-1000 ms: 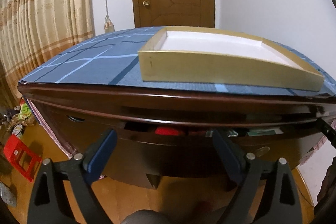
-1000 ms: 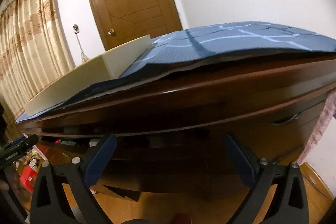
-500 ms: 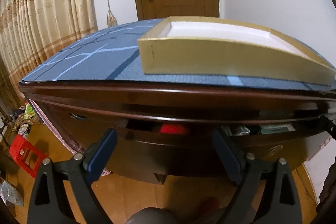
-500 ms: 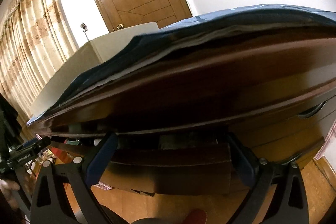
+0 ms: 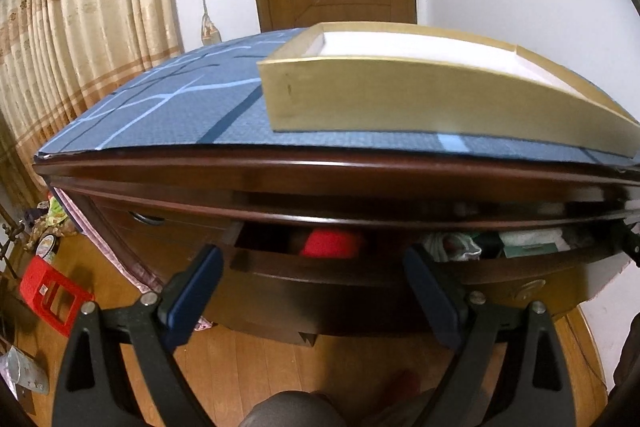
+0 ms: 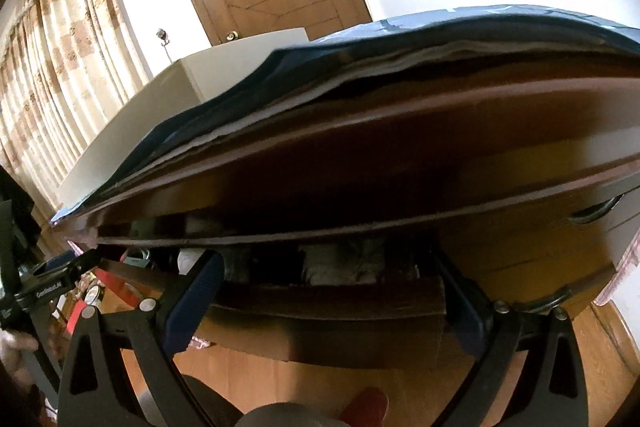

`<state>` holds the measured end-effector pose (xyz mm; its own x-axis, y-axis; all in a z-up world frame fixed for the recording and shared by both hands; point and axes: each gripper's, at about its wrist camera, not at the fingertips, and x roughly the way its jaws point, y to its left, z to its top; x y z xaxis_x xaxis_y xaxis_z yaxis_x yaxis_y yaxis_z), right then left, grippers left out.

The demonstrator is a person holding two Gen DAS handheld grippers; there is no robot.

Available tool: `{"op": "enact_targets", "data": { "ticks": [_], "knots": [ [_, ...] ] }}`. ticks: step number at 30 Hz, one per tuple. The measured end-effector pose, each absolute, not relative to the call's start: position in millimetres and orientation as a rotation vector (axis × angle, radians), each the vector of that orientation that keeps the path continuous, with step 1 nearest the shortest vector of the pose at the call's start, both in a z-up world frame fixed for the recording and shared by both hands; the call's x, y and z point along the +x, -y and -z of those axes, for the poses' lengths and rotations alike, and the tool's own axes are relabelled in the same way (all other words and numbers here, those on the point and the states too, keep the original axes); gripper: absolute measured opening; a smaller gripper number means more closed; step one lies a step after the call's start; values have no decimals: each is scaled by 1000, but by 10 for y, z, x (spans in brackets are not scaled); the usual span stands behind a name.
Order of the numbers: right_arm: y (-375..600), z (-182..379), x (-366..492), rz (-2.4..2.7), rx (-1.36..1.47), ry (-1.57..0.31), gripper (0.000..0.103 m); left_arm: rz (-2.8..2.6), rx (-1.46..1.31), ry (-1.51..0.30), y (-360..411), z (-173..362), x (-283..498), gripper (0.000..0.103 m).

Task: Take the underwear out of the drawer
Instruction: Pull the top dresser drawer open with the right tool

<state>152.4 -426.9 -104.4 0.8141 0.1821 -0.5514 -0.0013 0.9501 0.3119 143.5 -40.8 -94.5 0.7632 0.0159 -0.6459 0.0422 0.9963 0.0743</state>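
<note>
Evenly lit indoors, soft and slightly warm. Heavy fisheye bending, black vignette at corners. Deep shadow inside the drawer (image 5: 360, 259). Slightly soft from motion in the right wrist view, sharper in the left.

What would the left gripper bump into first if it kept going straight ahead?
Probably the red cloth in the open drawer. The open left gripper points at that gap, though it might clip the drawer's front edge first; depth is unclear.
</note>
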Motion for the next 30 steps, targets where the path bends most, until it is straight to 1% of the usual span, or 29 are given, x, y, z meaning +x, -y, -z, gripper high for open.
{"op": "enact_targets", "data": {
  "ticks": [15,22,30],
  "knots": [
    [4210,1033,1245,-109,312,-657,102,45,90,-676,324,828,1385,94],
    [4207,1052,1006,-114,316,-673,102,76,120,-721,358,894,1382,94],
    [4229,1077,763,-119,316,-687,102,87,141,-733,309,949,1264,94]
  ]
}}
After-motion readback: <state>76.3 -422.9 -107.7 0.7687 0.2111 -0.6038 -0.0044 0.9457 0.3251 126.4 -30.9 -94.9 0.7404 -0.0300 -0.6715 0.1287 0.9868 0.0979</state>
